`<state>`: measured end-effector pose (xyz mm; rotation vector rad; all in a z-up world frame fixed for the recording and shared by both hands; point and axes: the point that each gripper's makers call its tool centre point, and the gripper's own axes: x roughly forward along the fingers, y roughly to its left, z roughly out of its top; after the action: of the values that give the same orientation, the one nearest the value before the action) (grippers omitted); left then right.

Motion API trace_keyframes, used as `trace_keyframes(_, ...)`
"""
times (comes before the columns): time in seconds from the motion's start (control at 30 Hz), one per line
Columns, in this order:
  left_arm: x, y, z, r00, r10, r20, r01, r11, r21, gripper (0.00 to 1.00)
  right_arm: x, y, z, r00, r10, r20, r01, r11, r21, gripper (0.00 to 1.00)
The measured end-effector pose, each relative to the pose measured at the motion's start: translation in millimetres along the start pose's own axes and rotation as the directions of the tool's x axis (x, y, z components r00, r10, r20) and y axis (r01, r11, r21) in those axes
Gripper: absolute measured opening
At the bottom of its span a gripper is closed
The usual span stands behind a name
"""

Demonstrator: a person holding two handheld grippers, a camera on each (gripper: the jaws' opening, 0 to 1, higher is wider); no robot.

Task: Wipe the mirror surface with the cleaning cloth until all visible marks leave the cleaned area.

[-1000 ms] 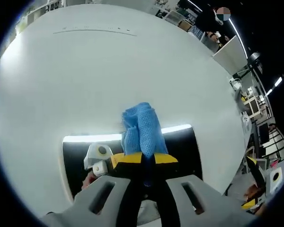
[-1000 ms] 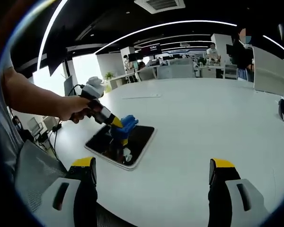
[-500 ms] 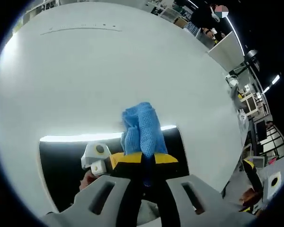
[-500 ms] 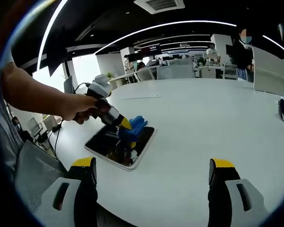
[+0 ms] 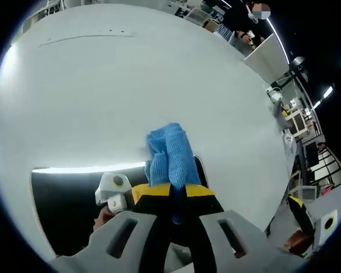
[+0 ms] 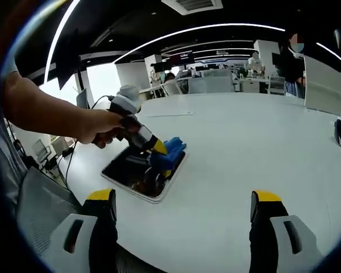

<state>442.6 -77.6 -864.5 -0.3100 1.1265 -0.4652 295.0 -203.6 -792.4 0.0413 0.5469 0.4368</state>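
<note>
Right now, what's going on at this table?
A person is wiping a mirror that lies flat on a white table. The left tongs are shut on a blue cloth, which is pressed at the mirror's far edge. The right tongs are open and hold nothing, apart from the mirror. Whether marks remain on the glass is too hard to tell.
</note>
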Motion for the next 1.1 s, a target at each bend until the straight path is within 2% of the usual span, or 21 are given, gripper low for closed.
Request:
trace_keyframes(0.27,8.0,-15.7,-0.6,1.000,-0.017,-0.004,0.017,1.000,0.002,0.04,0.2,-1.1,-1.6,1.000,-0.004,-0.008,0.004,1.000,0.000,0.97)
trace_keyframes(0.53,8.6,-14.3,0.1,1.000,-0.022,-0.007,0.022,1.000,0.008,0.04,0.2,-1.1,-1.1,1.000,-0.003,-0.006,0.003,1.000,0.002,0.97)
trace_keyframes(0.67,9.7,-15.5,0.1,1.000,-0.018,-0.011,0.018,0.998,0.063,0.05,0.0,-1.2,-0.8,1.000,-0.003,-0.005,0.003,1.000,0.005,0.97)
trace_keyframes(0.8,9.8,-14.6,0.3,1.000,-0.003,-0.012,0.004,0.999,0.041,0.04,0.3,-0.9,-1.1,1.000,-0.001,-0.006,0.001,1.000,0.002,0.97)
trace_keyframes(0.9,9.2,-15.3,-0.9,1.000,-0.001,-0.015,0.002,0.998,0.056,0.04,0.6,-0.9,-1.8,1.000,0.001,-0.008,-0.001,1.000,0.000,0.97)
trace_keyframes(1.03,9.1,-22.3,-10.7,0.998,-0.028,-0.048,0.031,0.998,0.060,0.04,0.7,-0.1,-1.8,1.000,0.002,-0.010,-0.002,1.000,-0.002,0.97)
trace_keyframes(1.1,8.2,-23.2,-10.8,0.999,-0.024,-0.033,0.027,0.994,0.104,0.04,0.9,-0.3,-2.4,1.000,0.001,-0.014,-0.001,1.000,-0.004,0.97)
